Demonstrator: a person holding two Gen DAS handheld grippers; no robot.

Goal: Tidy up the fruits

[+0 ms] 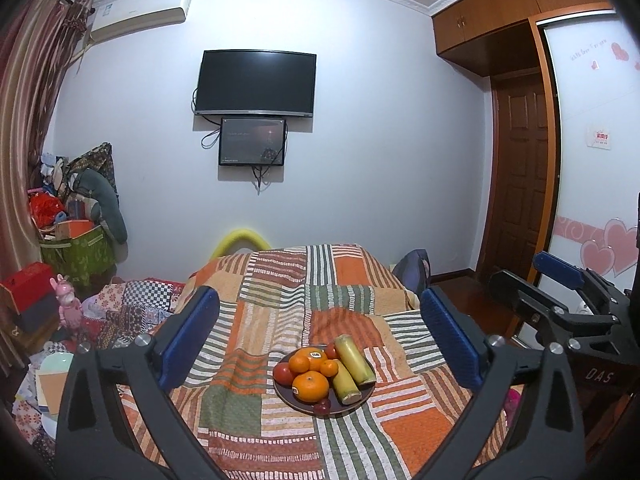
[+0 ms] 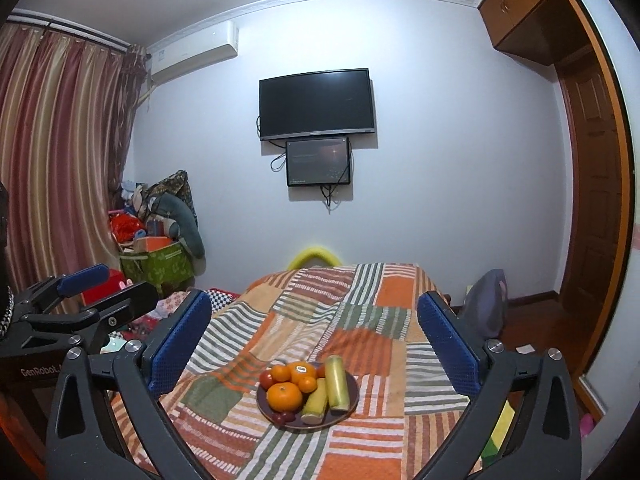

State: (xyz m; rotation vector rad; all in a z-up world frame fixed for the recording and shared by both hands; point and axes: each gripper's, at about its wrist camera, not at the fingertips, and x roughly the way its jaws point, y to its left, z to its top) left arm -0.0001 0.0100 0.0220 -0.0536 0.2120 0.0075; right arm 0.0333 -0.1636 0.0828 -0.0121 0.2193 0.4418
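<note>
Fruit lies heaped on a dark plate [image 1: 304,406] on the striped bedspread [image 1: 280,280]: oranges [image 1: 311,386] at 9 o'clock, two yellow-green stalks [image 1: 355,359] pointing toward 11. Left gripper [image 1: 320,336] and right gripper [image 2: 314,344] gape wide, empty

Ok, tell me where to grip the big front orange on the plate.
Grip the front orange across its widest middle, coming from above. It sits on top at the plate's near edge, with a tomato and a yellow stalk crowding its sides, so top access looks freest.
</note>
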